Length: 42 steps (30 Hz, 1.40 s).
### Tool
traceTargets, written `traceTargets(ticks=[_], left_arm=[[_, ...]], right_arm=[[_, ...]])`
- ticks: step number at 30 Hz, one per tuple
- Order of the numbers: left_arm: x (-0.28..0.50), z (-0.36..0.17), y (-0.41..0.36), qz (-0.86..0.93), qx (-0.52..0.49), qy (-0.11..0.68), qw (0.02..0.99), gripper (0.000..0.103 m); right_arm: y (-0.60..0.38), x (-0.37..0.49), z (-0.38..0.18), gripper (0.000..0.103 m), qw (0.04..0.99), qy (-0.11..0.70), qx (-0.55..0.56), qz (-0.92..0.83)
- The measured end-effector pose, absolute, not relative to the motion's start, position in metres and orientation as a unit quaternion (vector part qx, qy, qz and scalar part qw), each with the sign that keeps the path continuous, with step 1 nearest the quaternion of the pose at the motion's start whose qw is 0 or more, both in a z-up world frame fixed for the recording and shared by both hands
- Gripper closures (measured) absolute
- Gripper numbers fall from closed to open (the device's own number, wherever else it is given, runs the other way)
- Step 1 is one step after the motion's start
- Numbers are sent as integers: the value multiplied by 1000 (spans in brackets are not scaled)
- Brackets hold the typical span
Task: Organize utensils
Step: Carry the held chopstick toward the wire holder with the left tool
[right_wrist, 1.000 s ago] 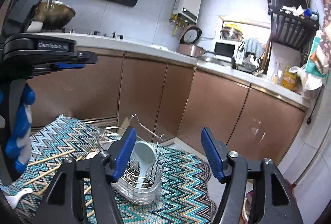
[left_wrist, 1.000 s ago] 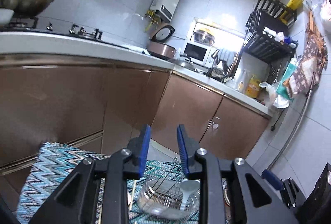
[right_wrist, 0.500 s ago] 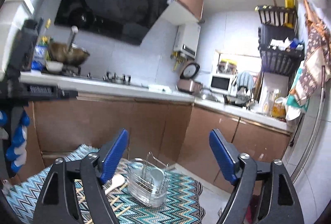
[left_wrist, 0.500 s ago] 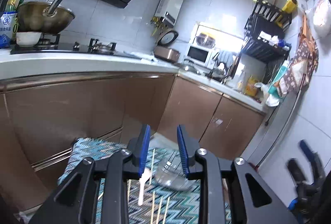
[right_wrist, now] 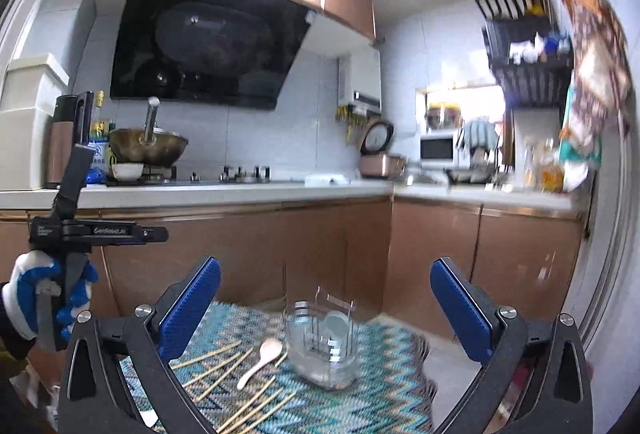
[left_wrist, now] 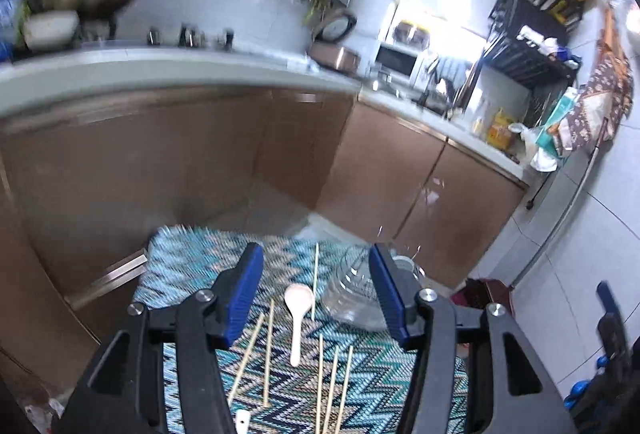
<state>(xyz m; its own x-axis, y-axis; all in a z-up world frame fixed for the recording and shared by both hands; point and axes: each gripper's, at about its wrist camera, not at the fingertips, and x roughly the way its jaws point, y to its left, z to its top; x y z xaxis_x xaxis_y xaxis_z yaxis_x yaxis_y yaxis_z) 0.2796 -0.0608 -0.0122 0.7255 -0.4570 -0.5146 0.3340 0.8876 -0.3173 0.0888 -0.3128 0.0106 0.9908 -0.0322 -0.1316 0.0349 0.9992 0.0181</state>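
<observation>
Surroundings: brown kitchen cabinets (right_wrist: 320, 246) behind a zigzag-patterned desk (left_wrist: 192, 262).
Utensils: chopsticks (left_wrist: 267, 350) and a pale spoon (left_wrist: 297, 318) lie loose beside the clear holder (right_wrist: 322, 350), which contains a spoon.
Left tool (left_wrist: 316, 294): spread, empty, above the utensils.
Right tool (right_wrist: 325, 310): spread wide, empty.
Right view only: gloved left hand (right_wrist: 38, 298) gripping its handle.

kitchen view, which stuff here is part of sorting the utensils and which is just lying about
Part of the job:
chopsticks
wooden spoon
white spoon in the holder
utensil holder

Just there:
zigzag cloth
wok
rice cooker
microwave
dish rack
</observation>
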Motion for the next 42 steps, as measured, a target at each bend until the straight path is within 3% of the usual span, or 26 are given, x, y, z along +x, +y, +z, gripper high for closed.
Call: traceTargets(ticks=[12, 19, 21, 23, 34, 38, 42], left_arm=[[488, -141, -166, -252, -51, 504, 825, 52], [567, -214, -235, -280, -19, 587, 759, 71], [578, -231, -247, -280, -10, 600, 750, 81], [586, -239, -257, -287, -10, 606, 742, 84], [594, -251, -290, -283, 22, 617, 734, 87], [593, -261, -296, -265, 31, 627, 732, 98], [588, -256, -293, -265, 21, 617, 741, 99]], right_arm=[[-381, 163, -82, 0, 980, 175, 49, -83], [-429, 197, -152, 0, 954, 250, 107, -126], [-437, 203, -168, 0, 949, 262, 118, -131], [-444, 206, -179, 0, 945, 269, 132, -133], [-465, 208, -208, 0, 933, 280, 173, -145], [-465, 209, -206, 0, 934, 277, 170, -147], [-466, 208, -205, 0, 933, 278, 174, -148]])
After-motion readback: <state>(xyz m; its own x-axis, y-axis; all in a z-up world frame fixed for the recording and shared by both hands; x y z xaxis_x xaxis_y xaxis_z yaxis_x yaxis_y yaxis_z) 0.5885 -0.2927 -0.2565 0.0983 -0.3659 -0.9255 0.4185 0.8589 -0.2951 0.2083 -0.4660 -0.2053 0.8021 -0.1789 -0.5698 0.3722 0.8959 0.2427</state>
